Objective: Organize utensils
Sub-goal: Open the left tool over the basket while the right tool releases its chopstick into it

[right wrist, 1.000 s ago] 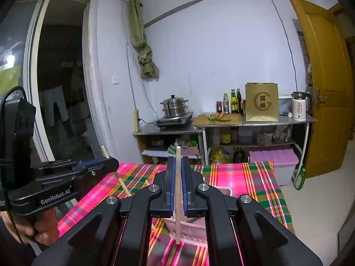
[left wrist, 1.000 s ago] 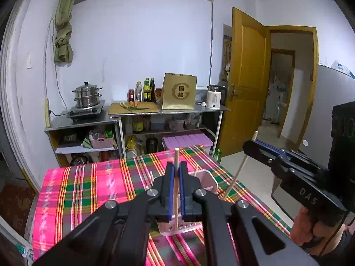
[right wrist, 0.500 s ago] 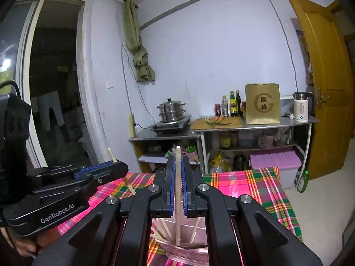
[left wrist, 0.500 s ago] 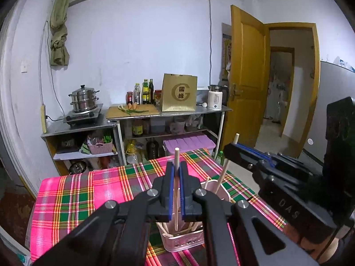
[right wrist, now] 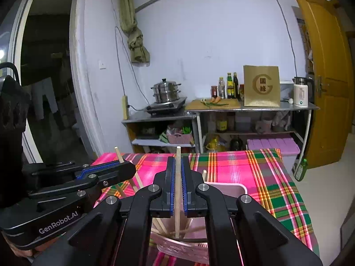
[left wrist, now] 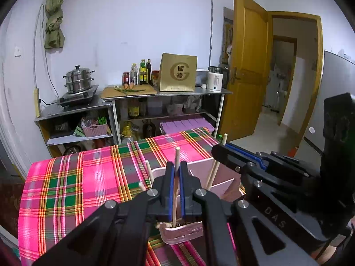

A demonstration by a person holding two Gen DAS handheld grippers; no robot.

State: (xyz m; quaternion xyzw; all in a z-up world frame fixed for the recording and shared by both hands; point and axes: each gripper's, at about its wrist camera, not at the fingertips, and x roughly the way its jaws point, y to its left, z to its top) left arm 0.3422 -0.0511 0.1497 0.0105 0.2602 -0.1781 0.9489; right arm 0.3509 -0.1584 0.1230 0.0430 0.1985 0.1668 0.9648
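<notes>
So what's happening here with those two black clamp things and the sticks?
A person is holding a clamp tool in each hand and sorting chopsticks. The left gripper is shut on one chopstick, and the right gripper is shut on another chopstick. Both sticks stand upright with their lower ends down in the pink utensil holder on the plaid tablecloth, where other chopsticks already stand.

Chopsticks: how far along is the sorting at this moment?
Done: several chopsticks already stand in the pink holder on the plaid cloth. In hand: the left gripper and right gripper each clamp one upright chopstick, lower ends inside the holder. Left: letting both go. No other loose utensils are visible.
</notes>
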